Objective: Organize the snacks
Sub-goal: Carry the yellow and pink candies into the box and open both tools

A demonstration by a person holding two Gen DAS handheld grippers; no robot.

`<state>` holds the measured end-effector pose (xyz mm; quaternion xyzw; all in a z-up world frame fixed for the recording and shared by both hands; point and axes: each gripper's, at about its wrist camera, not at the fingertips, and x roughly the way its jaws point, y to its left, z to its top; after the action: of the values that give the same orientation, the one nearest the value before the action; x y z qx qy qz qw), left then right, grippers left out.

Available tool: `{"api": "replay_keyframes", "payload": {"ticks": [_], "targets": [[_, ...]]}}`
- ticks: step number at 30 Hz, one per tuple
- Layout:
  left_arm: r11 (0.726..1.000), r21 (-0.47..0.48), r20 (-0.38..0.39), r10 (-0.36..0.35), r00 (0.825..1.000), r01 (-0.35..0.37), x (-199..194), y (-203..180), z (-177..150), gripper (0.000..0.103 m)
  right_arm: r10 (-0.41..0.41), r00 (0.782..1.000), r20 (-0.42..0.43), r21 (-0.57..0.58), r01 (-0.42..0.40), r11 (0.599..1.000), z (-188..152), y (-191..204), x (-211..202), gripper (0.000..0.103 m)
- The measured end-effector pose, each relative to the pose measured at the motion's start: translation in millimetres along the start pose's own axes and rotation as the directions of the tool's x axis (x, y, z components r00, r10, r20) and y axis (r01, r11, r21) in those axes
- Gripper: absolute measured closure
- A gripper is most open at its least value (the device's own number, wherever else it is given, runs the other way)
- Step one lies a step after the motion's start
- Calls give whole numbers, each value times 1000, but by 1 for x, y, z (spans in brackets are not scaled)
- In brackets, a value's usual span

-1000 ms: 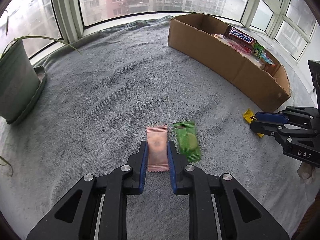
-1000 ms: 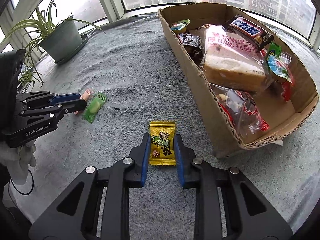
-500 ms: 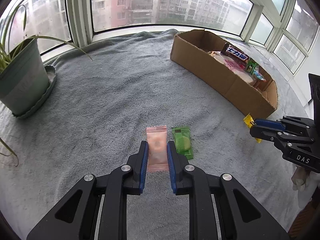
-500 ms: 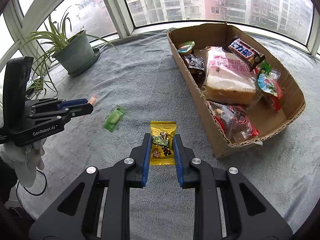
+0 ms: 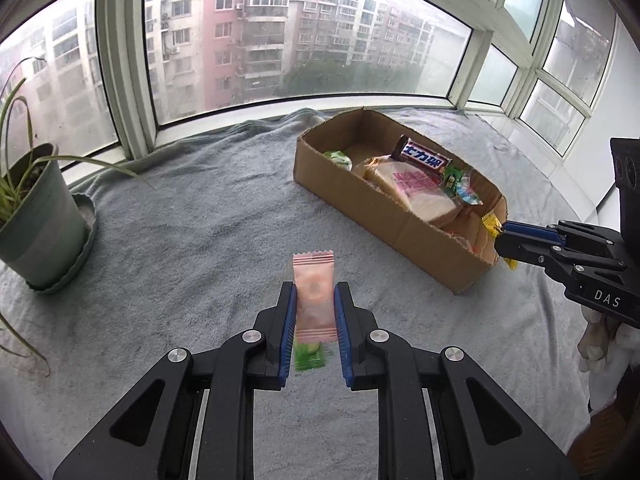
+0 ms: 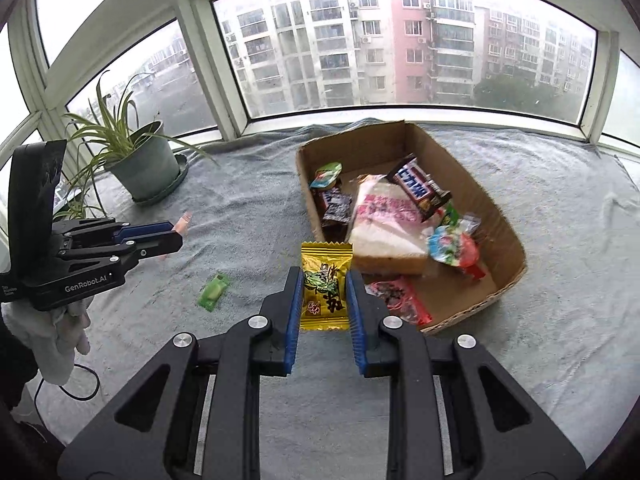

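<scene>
With both jaws shut on candies, pink [image 5: 314, 304] left, yellow [image 6: 326, 284] right, the box [image 6: 502, 216] lies ahead, nearer the right.

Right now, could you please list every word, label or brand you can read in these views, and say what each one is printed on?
"DAS": on the right gripper body, seen from the left wrist.
"GenRobot.AI": on the left gripper body, seen from the right wrist.
Chocolate bar in the cardboard box: white Chinese characters, not surely legible.
Bread bag: pink Chinese print, blurred.
Yellow candy: dark characters, unreadable.
Pink candy: no legible text.
</scene>
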<state>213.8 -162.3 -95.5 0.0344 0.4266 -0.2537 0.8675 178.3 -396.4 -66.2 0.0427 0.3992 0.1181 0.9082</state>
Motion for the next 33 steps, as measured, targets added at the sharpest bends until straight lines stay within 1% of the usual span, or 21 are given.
{"api": "replay_keyframes", "payload": {"ticks": [7, 16, 26, 33], "targets": [[998, 44, 31, -44, 999, 43, 3, -29, 26, 86, -89, 995, 38, 37, 88, 995, 15, -43, -14, 81], [989, 131, 30, -72, 997, 67, 26, -78, 51, 86, -162, 987, 17, 62, 161, 985, 20, -85, -3, 81], [984, 164, 33, -78, 996, 71, 47, -107, 74, 86, -171, 985, -9, 68, 171, 983, 28, -104, 23, 81], [983, 164, -1, -89, 996, 88, 72, -123, 77, 86, -157, 987, -41, 59, 160, 985, 28, -103, 41, 81]]}}
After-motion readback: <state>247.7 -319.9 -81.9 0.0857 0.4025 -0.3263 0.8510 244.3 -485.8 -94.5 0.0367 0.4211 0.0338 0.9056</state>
